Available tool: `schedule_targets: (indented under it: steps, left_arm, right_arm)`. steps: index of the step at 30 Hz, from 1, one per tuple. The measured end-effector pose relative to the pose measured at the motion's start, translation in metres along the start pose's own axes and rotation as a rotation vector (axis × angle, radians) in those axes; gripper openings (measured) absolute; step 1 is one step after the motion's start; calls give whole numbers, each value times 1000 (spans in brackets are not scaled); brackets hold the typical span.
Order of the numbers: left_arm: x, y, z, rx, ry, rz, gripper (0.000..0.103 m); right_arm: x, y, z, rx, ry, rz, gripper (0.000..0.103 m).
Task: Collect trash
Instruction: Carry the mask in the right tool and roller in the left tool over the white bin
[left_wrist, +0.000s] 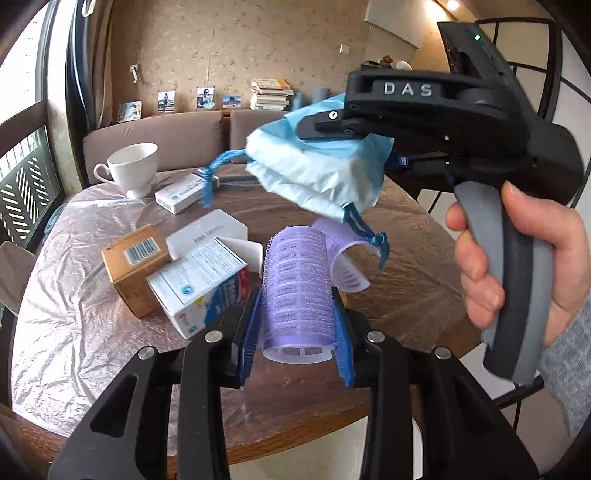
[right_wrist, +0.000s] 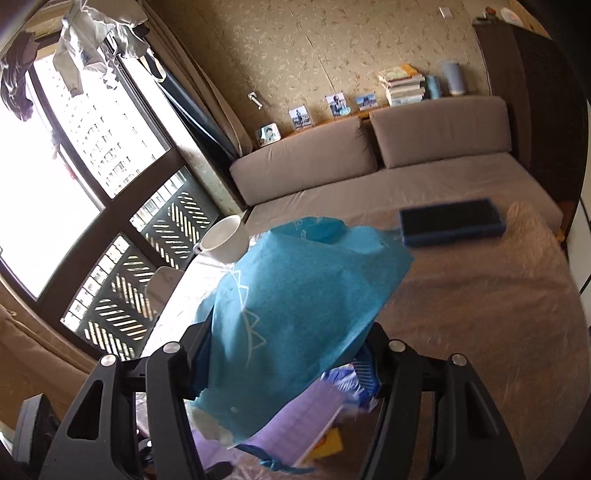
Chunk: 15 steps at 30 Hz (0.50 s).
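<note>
- Your left gripper (left_wrist: 297, 325) has its blue-padded fingers (left_wrist: 341, 347) closed on a purple hair roller (left_wrist: 297, 291), one pad against each side of the cylinder.
- The roller is a bristly lilac tube with rows of small slots and a pale plastic rim at the end nearest the camera; it points away along the fingers, above the worktop (left_wrist: 413, 258).
- Just behind the roller, to its right, a second purple roller (left_wrist: 343, 258) lies on the worktop with its open end showing.
- Your right gripper (left_wrist: 325, 123) is clamped on a light blue drawstring trash bag (left_wrist: 317, 166), held in the air above and behind the roller.
- The bag is crumpled and folded, pale blue outside and whiter at the folds, with darker blue cord dangling from both ends; one knotted cord end hangs close to the second roller.
- In the right wrist view the bag (right_wrist: 295, 314) drapes over the fingers and hides their tips; it shows a white zigzag print.
- Left of the roller sits a cluster of cartons: a white printed box (left_wrist: 199, 284) nearest, a brown barcode box (left_wrist: 135, 266) beyond it, and a plain white box (left_wrist: 207, 232) behind.
- Farther back and left of the roller stand a white cup (left_wrist: 129, 168) and another small white box (left_wrist: 184, 194).
- Crinkled clear plastic sheeting covers the worktop's left part.
</note>
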<state>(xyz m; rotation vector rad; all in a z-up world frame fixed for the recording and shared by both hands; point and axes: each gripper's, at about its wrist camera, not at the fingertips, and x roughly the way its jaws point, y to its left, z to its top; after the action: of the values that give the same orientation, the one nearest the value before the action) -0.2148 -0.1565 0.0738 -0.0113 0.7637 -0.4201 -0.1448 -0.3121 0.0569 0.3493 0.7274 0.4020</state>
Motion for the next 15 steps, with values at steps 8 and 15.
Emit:
schedule_targets:
  steps: [8, 15]
  left_arm:
    - [12, -7, -12, -26, 41, -22, 37]
    - [16, -12, -11, -74, 34, -36, 37]
  right_arm:
    - [-20, -7, -36, 61, 16, 27, 60]
    - [-35, -21, -41, 124, -6, 22, 60]
